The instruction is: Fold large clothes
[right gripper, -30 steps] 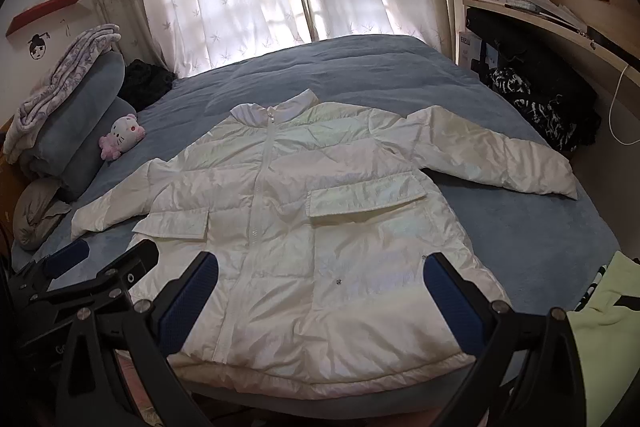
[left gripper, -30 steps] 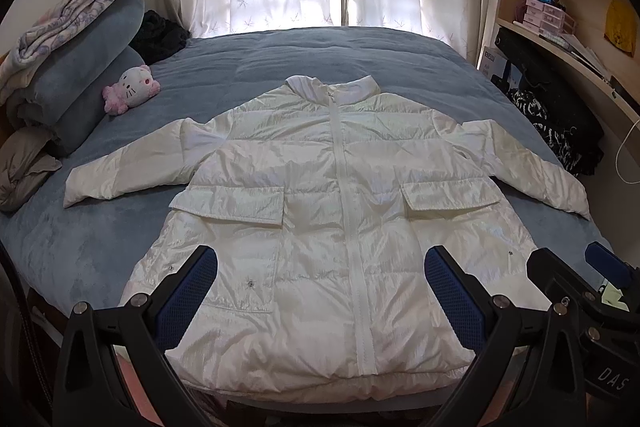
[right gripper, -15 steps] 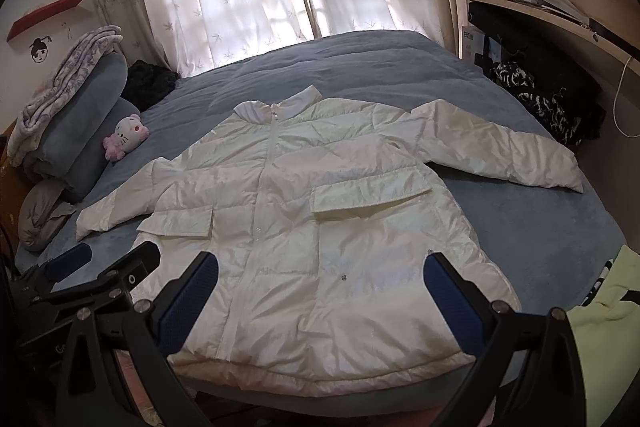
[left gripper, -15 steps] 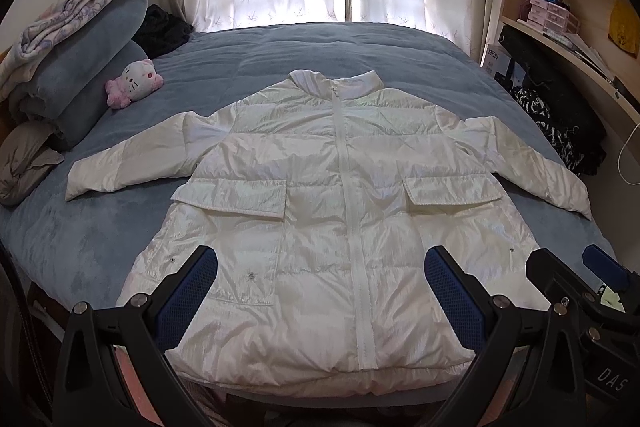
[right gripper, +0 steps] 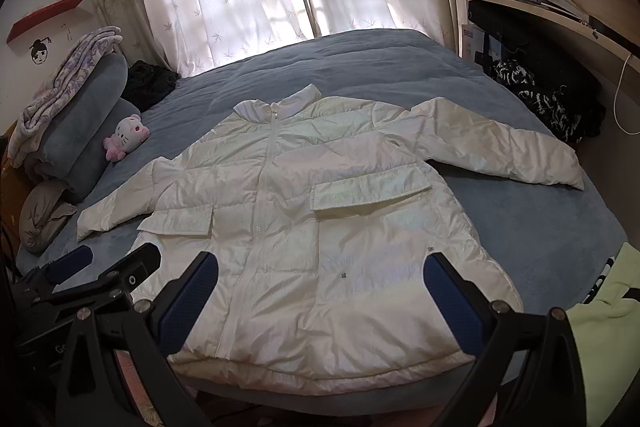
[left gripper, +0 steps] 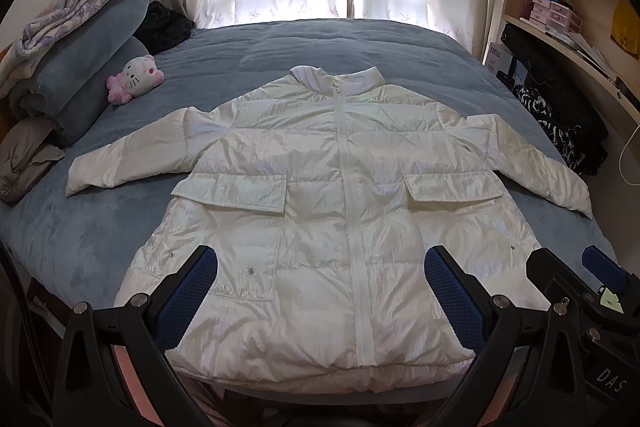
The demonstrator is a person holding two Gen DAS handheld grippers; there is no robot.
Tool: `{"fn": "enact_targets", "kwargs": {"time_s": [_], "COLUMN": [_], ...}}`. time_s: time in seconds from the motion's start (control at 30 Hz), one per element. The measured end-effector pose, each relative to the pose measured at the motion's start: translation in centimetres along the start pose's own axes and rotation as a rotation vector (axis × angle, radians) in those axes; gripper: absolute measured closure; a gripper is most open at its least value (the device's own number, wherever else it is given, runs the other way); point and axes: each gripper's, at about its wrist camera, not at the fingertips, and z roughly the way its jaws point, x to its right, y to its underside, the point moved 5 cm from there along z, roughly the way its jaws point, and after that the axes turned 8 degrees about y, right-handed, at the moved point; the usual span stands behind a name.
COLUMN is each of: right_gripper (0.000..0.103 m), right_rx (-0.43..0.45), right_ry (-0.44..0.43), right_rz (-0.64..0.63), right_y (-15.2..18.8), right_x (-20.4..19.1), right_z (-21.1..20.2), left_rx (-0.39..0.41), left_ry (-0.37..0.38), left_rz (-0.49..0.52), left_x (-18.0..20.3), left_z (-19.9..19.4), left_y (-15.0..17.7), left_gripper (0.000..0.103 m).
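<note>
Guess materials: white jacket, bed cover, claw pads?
White jacket: looks like thin glossy synthetic shell, likely nylon or polyester, padded; pearly sheen, fine crinkles, quilted puffs. Bed cover: soft matte plush, maybe fleece; brushed streaks show in the nap. Left claw pads: blue, apparently textured rubber; dotted grid pattern. Same on right claw.

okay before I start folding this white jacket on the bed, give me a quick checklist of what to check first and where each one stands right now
1. white jacket lies flat, front up, zipped: ok.
2. Both sleeves spread out, left sleeve and right sleeve: ok.
3. left gripper open, holding nothing: ok.
4. right gripper open, holding nothing: ok.
5. plush toy lies apart from the left sleeve: ok.
6. Hem lies fully on the bed, not hanging over the near edge: cannot tell.
</note>
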Motion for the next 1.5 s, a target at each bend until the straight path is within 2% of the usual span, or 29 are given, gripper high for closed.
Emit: {"fn": "enact_targets", "kwargs": {"time_s": [0.53, 0.93, 1.17, 1.33, 1.5], "right_gripper": [0.0, 0.0, 0.0, 0.0, 0.0], "right_rx": [-0.002, 0.016, 0.026, 0.024, 0.055], "right_ry": [-0.005, -0.001, 0.006, -0.014, 0.018], "right_rz": [0.006, 0.001, -0.051, -0.063, -0.051], "right_y": [0.0, 0.1, -3.4, -6.9, -11.5], "right_x": [0.3, -0.6, 0.5, 2.0, 5.1], "right_z": [0.2, -0.3, -0.9, -1.8, -2.6], "left_rx": [-0.01, -0.014, 0.021, 0.067, 0.178], "left_ry": [-0.002, -0.004, -0.007, 0.016, 0.025], "left_rz": [0.004, 0.009, 0.033, 0.054, 0.091], "left_x": [0.3, 1.6, 2.8, 4.6, 6.8], "left_z": [0.4, 0.7, 0.1, -0.5, -1.0], "left_y": [0.3, -1.8, -4.0, -7.6, -11.7], "left_gripper": [0.002, 0.002, 0.002, 0.002, 0.002]}}
